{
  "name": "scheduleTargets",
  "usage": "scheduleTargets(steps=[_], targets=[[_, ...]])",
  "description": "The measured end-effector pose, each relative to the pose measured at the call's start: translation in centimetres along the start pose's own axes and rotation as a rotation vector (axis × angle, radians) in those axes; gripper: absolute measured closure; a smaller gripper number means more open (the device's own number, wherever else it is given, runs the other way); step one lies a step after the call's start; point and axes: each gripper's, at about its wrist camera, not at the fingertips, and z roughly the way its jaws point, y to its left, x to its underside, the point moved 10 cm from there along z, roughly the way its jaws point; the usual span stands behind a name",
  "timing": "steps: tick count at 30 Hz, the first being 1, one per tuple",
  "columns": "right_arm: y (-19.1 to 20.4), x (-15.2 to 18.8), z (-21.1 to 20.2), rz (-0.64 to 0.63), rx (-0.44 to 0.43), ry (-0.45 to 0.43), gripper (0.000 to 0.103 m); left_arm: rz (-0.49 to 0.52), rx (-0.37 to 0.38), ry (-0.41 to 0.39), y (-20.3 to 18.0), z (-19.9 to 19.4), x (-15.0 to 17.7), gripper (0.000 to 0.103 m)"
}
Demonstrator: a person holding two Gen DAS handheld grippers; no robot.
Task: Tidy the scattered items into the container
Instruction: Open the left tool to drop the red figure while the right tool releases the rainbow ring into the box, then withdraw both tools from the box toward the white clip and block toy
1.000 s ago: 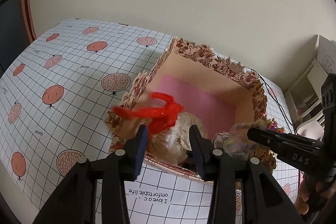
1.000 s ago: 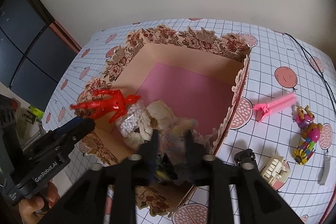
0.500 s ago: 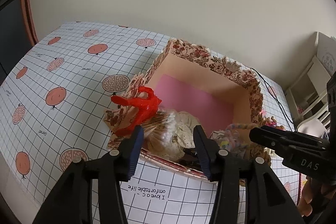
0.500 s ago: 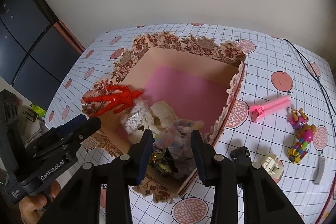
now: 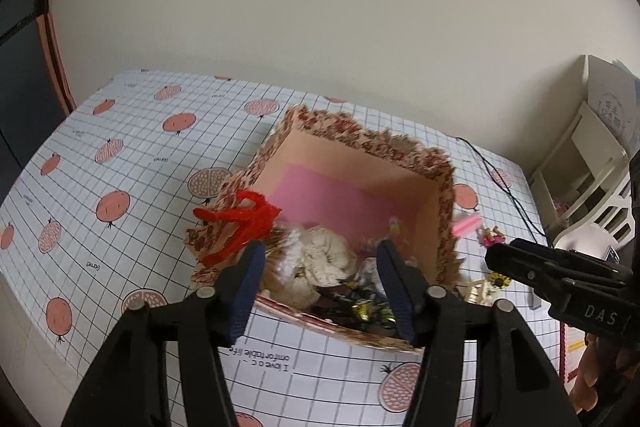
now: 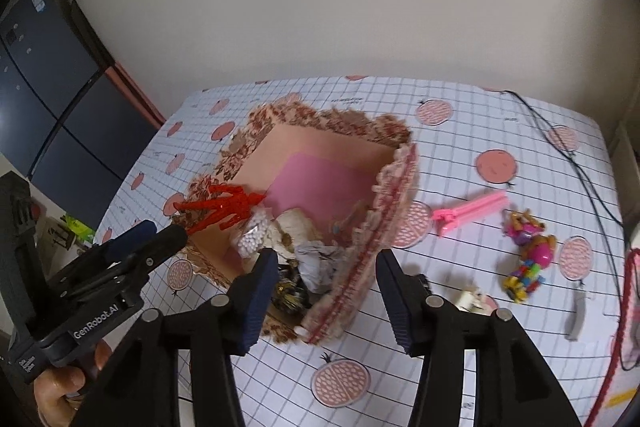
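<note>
Having just been opened over the floral box (image 6: 396, 183), the left gripper (image 5: 320, 287) and right gripper (image 6: 324, 291) are seen with jaws moderately wide and nothing held. A red figure (image 6: 224, 207) is draped on the box's rim, and a crumpled grey wad (image 6: 318, 263) lies inside. A pink clip (image 6: 468, 213) and beaded toy (image 6: 528, 255) remain on the tablecloth (image 6: 480, 131), to be collected next.

The right gripper (image 6: 326, 291) has just been opening its jaws, and nothing is between them. Behind them, in the middle of the frame, sits the flowery box (image 6: 396, 163) with a pink floor. A red toy figure (image 6: 224, 207) leans on its left wall. A pink clip (image 6: 470, 213) lies on the table (image 6: 460, 367) to the right.
</note>
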Motion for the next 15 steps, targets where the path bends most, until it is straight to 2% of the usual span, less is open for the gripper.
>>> scheduleTargets(steps=[15], targets=[[-8.4, 1.0, -7.1, 0.077, 0.071, -0.097, 0.039, 0.116, 0.024, -0.013, -9.7, -2.0, 0.3, 0.043]])
